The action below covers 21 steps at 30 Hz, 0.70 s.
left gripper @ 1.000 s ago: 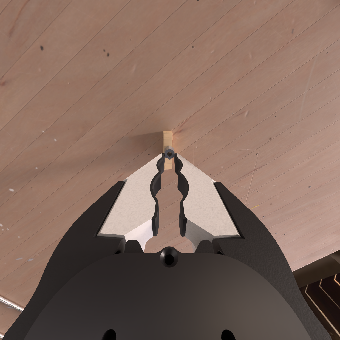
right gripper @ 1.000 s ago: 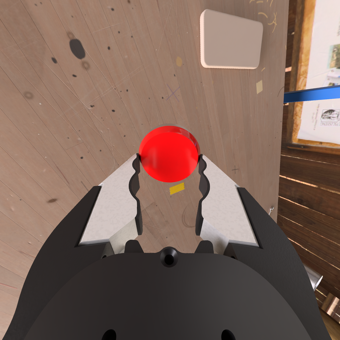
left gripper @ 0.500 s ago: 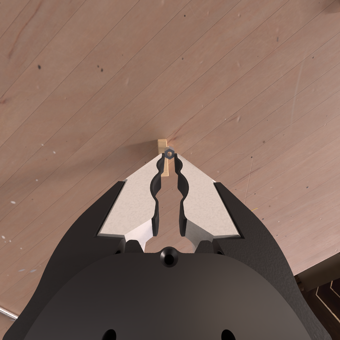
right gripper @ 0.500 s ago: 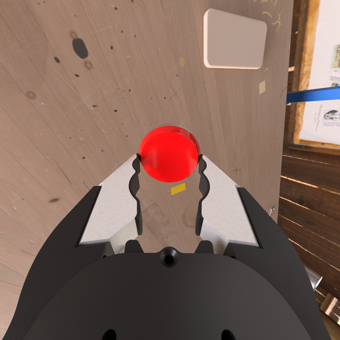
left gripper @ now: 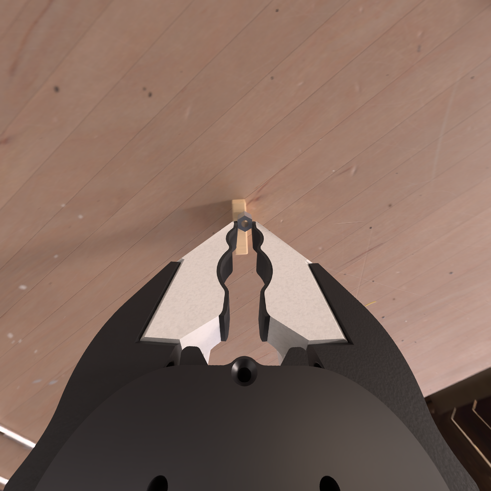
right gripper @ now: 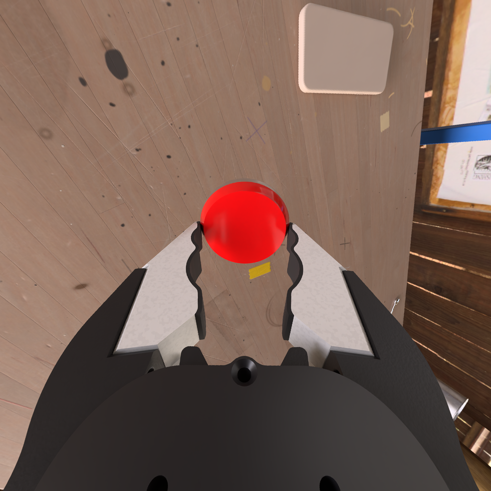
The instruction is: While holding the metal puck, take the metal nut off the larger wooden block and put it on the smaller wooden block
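In the left wrist view my left gripper (left gripper: 244, 222) is shut on a small grey hexagonal metal nut (left gripper: 244, 222), held at its fingertips above the table. A narrow light wooden block (left gripper: 240, 239) lies on the table below and behind the nut, partly hidden by the left finger. I cannot tell which of the two blocks it is. In the right wrist view my right gripper (right gripper: 244, 225) is shut on a red metal puck (right gripper: 244, 222), held clear above the table.
A pale rounded rectangular pad (right gripper: 344, 50) lies at the far right of the table (right gripper: 106, 186). A yellow tape patch (right gripper: 259, 270) is on the table under the puck. The table edge runs along the right, with a wooden wall and blue strip (right gripper: 457, 135) beyond.
The left gripper, still holding the nut, has shifted so the wooden block sits slightly left of the nut. The right gripper drifted slightly; the pad appears a little farther right and up.
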Available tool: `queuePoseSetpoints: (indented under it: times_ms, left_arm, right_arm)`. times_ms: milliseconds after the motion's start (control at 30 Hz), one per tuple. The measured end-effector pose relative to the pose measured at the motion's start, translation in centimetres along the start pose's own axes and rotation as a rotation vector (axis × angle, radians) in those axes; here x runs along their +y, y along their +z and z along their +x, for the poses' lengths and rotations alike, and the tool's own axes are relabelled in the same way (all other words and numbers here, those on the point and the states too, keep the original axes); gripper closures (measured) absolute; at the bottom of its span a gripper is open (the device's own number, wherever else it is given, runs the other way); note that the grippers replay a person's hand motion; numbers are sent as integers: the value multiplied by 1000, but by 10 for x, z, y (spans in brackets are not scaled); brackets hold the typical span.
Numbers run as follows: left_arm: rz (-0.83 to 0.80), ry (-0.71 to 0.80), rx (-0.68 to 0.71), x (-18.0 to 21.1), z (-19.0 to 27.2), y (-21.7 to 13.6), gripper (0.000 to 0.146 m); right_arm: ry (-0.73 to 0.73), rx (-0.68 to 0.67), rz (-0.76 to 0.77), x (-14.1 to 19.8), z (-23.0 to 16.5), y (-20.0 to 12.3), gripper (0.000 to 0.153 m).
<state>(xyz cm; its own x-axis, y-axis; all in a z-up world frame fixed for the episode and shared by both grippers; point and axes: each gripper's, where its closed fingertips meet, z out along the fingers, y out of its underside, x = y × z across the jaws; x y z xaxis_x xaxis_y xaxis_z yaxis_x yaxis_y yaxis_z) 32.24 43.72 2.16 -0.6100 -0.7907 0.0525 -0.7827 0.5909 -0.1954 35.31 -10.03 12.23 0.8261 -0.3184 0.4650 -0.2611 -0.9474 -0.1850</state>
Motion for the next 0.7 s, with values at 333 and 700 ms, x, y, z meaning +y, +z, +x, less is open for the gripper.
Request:
queuePoseSetpoints:
  times_ms: [333, 700]
  left_arm:
    - [500, -103, -357, -46, -6, -142, 136]
    - [333, 669, 20, -163, 222, -82, 136]
  right_arm:
    - [-11, -1, -8, -1, -2, 0, 88]
    - [2, 1, 2, 4, 0, -4, 88]
